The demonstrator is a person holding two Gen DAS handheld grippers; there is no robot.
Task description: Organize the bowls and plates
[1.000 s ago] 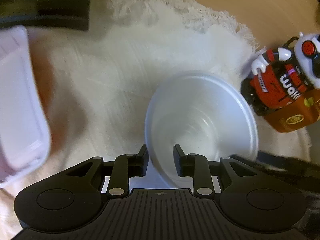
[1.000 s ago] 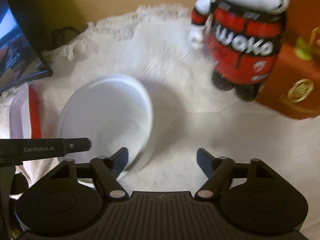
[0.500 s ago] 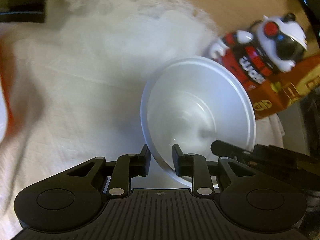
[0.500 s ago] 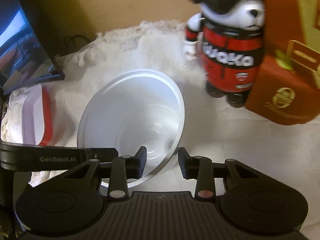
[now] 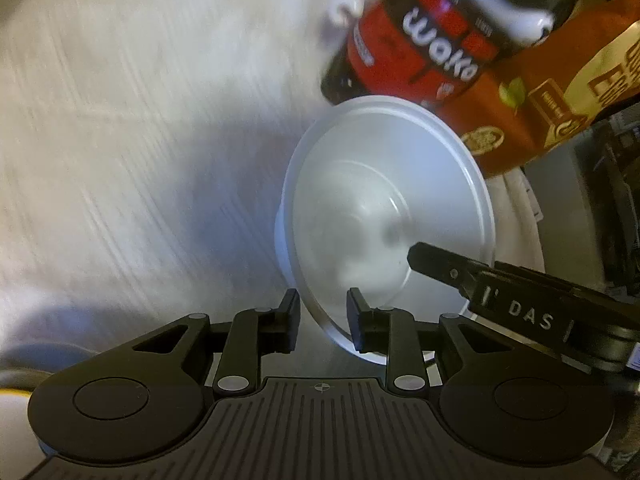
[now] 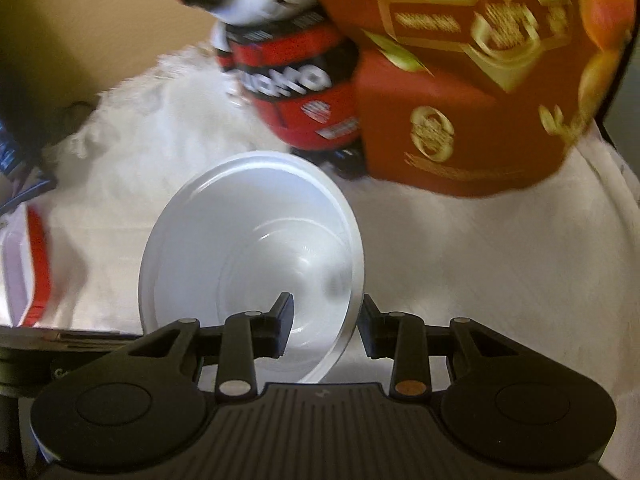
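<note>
A white plastic bowl [image 5: 384,216] is held tilted above the white cloth. My left gripper [image 5: 323,316] is shut on its near rim, one finger inside and one outside. My right gripper [image 6: 325,322] is shut on the rim of the same bowl [image 6: 248,248] from the other side. A finger of the right gripper [image 5: 460,272] shows at the bowl's right edge in the left wrist view. Under the bowl in the left wrist view another white rim [image 5: 528,216] shows; what it belongs to I cannot tell.
A red and black toy figure [image 5: 416,40] and a red-orange box [image 6: 460,100] stand close behind the bowl. A white container with a red band [image 6: 28,264] lies at the left. A white fringed cloth [image 5: 120,140] covers the table.
Both grippers have carried the bowl to the right, close to the toy figure and the box. The right gripper, open a second ago, has closed on the bowl's rim.
</note>
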